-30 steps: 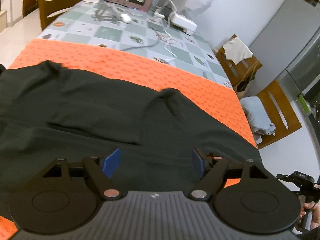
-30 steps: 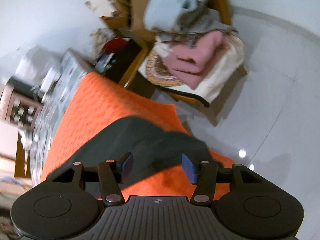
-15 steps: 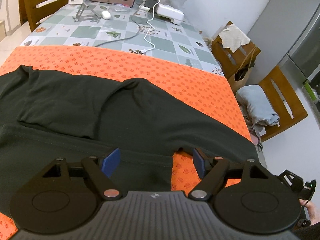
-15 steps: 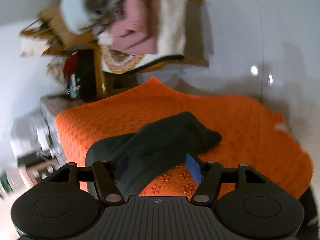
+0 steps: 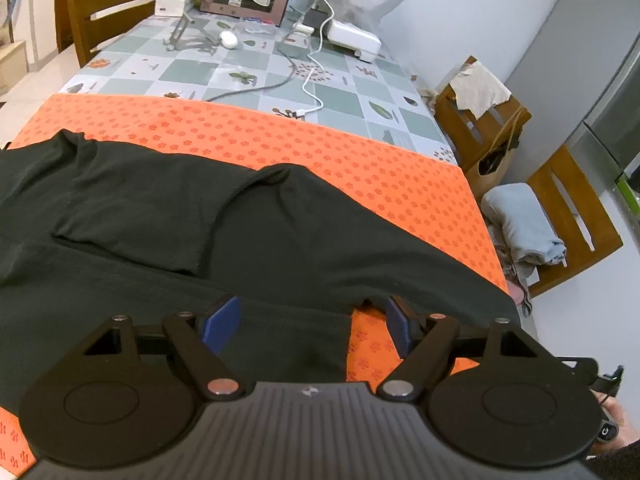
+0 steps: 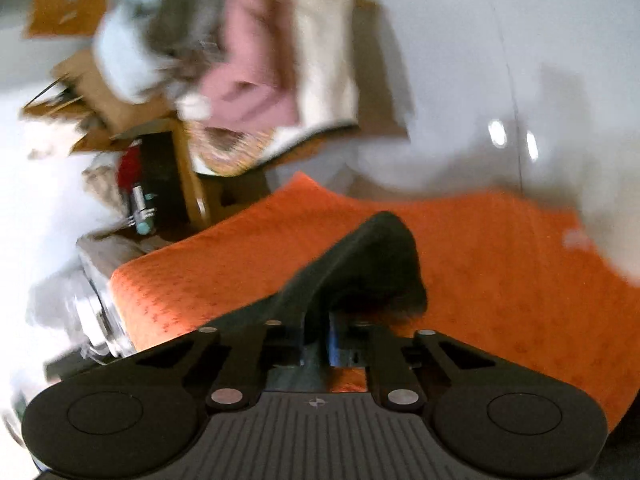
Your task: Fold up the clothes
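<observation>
The right tool [image 6: 320,344] has just closed, pinching a black garment [image 5: 280,240] at its end to lift a fold off the orange-covered bench [image 5: 360,160], while the left tool [image 5: 312,320] hovers spread over the hem.

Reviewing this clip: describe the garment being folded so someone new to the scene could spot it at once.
Start at the long table, whose near half is covered by an orange flower-print cloth. The black garment lies spread across that cloth, one end pinched in the right gripper. It is the only dark fabric there; the other clothes, pale blue and pink, sit piled on a wooden chair beside the table.
</observation>
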Demonstrator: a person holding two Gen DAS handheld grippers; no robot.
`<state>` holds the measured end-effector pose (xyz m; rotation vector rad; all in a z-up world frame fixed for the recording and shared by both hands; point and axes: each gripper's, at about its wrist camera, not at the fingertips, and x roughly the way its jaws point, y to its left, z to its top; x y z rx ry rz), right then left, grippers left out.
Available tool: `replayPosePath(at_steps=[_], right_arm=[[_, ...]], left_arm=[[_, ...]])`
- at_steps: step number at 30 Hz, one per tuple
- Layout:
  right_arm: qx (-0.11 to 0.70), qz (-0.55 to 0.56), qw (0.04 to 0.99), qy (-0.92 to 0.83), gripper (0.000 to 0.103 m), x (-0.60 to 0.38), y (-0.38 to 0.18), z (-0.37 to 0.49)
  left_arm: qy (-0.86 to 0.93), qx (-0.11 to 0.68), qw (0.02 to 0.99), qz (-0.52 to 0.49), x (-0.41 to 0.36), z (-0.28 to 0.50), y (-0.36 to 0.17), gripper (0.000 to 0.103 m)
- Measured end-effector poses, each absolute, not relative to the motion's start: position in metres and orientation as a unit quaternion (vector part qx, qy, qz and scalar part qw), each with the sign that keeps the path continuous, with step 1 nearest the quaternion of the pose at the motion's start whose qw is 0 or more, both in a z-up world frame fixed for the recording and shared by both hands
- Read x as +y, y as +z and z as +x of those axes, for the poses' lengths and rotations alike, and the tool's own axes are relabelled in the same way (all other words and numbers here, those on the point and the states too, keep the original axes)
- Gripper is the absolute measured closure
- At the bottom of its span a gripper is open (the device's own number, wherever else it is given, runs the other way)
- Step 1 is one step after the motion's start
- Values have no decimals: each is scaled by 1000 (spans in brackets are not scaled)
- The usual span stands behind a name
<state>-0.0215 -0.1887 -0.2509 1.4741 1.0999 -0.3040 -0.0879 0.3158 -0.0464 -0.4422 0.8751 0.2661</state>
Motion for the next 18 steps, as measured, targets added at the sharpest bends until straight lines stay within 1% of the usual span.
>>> replayPosePath(at_steps=[6,9,14,18], right_arm=[[428,510,743,-69,92,-163,-167,-4],[403,446,799,-30,92,-135,-128,2],[364,348,863,41,93,-69,-70,7],[342,285,891,95,93,2,-37,7]], left_arm=[[133,408,874,-228,334,-100,-46,19],[137,402,872,-242,349,-106,-46,19],[148,382,870,-274,389,-127,-41,19],[163,363,868,-296,431,-150,-31,19]])
